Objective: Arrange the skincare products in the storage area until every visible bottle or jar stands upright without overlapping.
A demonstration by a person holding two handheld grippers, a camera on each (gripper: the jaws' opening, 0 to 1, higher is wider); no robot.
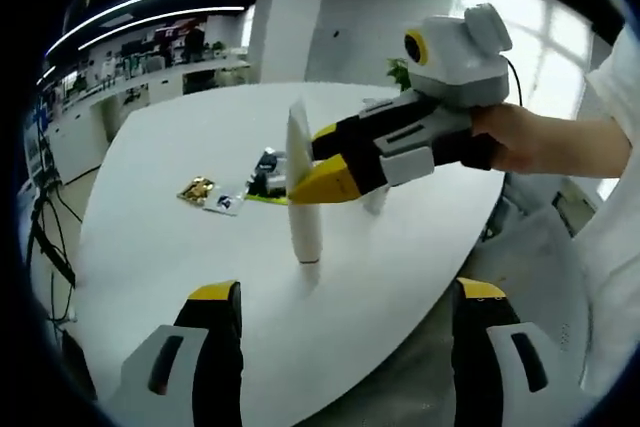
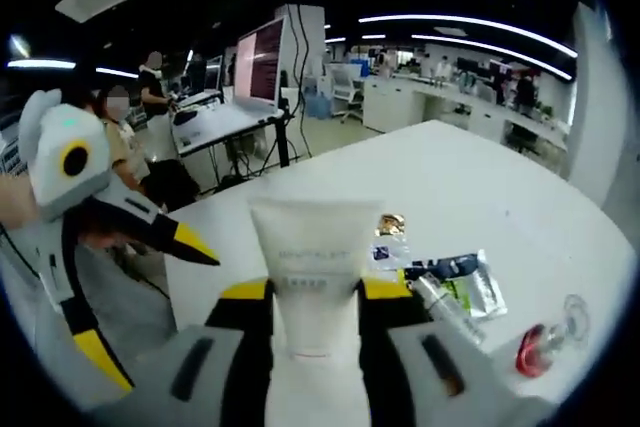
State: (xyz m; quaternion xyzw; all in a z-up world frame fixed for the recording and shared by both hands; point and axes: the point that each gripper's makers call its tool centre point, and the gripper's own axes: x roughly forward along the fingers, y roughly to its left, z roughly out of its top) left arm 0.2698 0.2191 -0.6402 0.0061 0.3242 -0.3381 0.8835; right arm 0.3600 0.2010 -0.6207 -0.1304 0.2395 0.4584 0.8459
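Observation:
A white squeeze tube [image 1: 300, 202] stands cap-down on the white table [image 1: 160, 247], roughly upright. My right gripper [image 1: 306, 165] comes in from the right and is shut on the tube's upper half. In the right gripper view the tube [image 2: 315, 237] rises between the jaws of the right gripper [image 2: 315, 292]. My left gripper [image 1: 347, 292] is open, its jaws wide apart at the near table edge with nothing between them. It also appears at the left of the right gripper view as the left gripper [image 2: 150, 302], open.
Behind the tube lie a gold packet [image 1: 197, 188], a small sachet [image 1: 225, 204] and a dark bottle [image 1: 265, 172] on a green packet. In the right gripper view a silver bottle [image 2: 440, 307] lies flat, with a red item [image 2: 530, 352] and clear glass piece [image 2: 575, 317] nearby. People sit beyond the table.

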